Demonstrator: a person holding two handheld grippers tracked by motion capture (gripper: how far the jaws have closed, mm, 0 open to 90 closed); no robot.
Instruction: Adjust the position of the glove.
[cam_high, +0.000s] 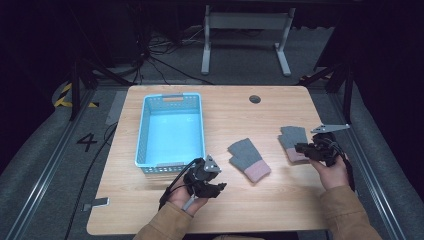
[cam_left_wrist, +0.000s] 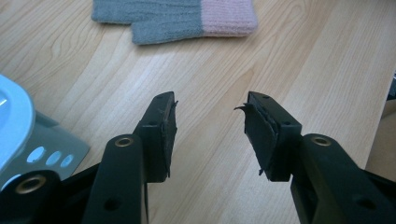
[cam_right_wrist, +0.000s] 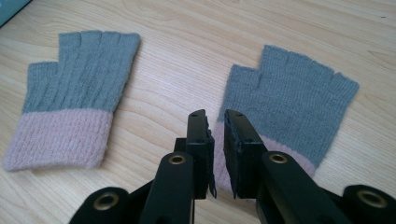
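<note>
Pale wood-grain planks make up the counter (cam_high: 280, 200), which stands on a dark grey floor. A light blue perforated plastic basket (cam_high: 170, 129) sits on its left half and serves as the landmark. Just in front of the basket's near right corner, the left hand-held gripper (cam_high: 212, 187) hovers with its jaws spread apart and only bare wood between them. To the right of the basket lies a grey knitted fingerless glove with a pink cuff (cam_high: 248, 159), flat on the wood. Farther right of the basket lies a second matching grey and pink fingerless glove (cam_high: 293, 140); the right hand-held gripper (cam_high: 303, 148) has its jaws nearly together at that glove's pink cuff, though whether they actually pinch the knit cannot be told.
</note>
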